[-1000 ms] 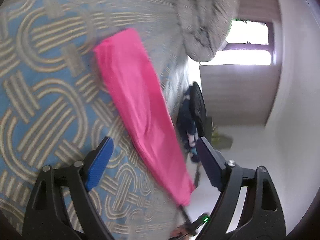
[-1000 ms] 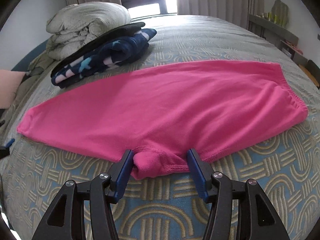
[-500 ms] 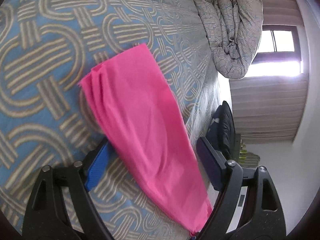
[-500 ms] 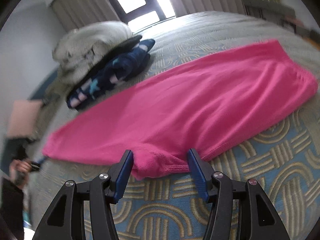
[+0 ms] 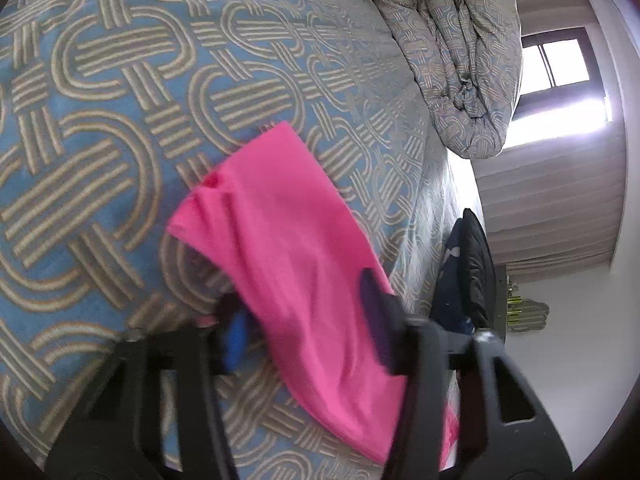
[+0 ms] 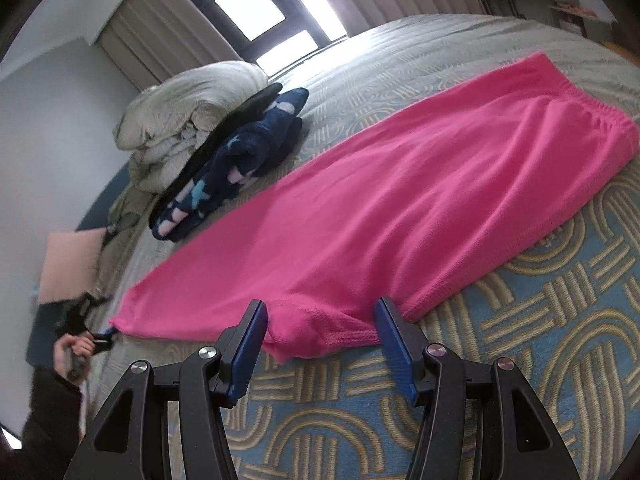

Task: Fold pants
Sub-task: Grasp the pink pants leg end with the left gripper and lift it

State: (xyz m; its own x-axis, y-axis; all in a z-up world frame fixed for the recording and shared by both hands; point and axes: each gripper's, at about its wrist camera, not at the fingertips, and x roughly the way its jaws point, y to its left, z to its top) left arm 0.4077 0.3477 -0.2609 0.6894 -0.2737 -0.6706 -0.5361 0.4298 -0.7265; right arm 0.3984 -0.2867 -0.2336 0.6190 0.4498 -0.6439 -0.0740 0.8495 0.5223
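Blue bedspread with looping tan bands (image 6: 540, 360) covers the whole bed, and bright window light comes in behind it. At the far left of the right wrist view, the person's left hand (image 6: 74, 350) holds the left gripper (image 6: 105, 335) at the leg end of the bright pink soft pants (image 6: 400, 208). From the left wrist view that left gripper (image 5: 304, 320) is blurred and its jaws are closing, with the pink cloth between them — I cannot tell if the pads press it yet. Behind the pants sit a rolled grey quilt (image 6: 188, 104) and a dark blue fleece with pale shapes (image 6: 236, 156). The pants lie flat, folded lengthwise, stretching to the waistband on the right. Nearest us, the right gripper (image 6: 320, 340) has its blue pads spread apart — the crotch corner lies between them, not squeezed.
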